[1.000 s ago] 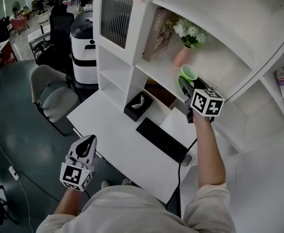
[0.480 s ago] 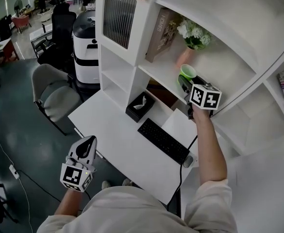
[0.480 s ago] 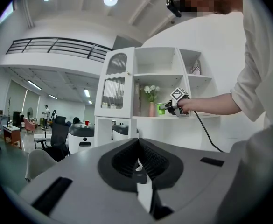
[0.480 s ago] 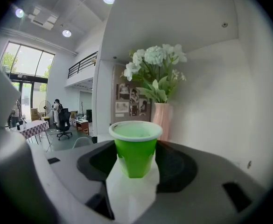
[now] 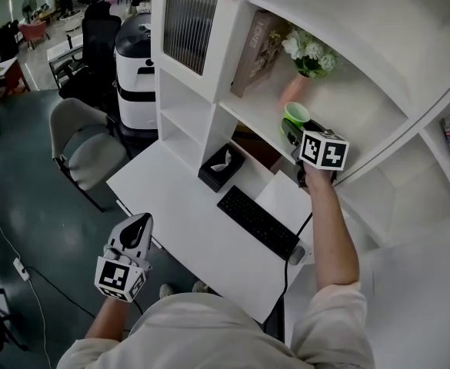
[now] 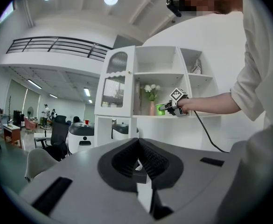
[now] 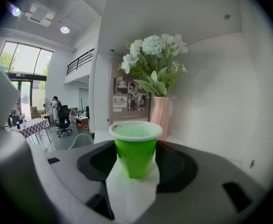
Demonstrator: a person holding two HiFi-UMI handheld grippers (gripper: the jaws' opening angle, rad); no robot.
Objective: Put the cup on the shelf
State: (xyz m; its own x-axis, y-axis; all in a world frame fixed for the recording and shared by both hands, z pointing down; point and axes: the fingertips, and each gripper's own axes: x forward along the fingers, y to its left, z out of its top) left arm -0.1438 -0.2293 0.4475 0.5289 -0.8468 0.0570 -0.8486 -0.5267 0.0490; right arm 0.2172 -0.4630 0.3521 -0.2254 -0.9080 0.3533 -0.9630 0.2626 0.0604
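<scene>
**On the shelf's middle board: green cup gripped beside the vase**

Up at the white shelf, the right claw reaches in over the middle board with the green cup between its jaws. The right gripper view shows the cup upright, white-rimmed and empty. A dark pad lies against each of its sides, so the claw is closed on it at a fairly wide spread. The cup's base sits low over the white board (whether it touches the board cannot be made out).

Just behind the cup stands a pink vase with white flowers, and a tall book leans farther along the same board.

Down at the person's left side, well apart from the shelf, the left claw hangs over the floor. Its own view shows the ribbed jaws brought together with nothing between them.

Below the shelf, the white tabletop carries a black keyboard and a black box. A grey chair stands beside the tabletop.
</scene>
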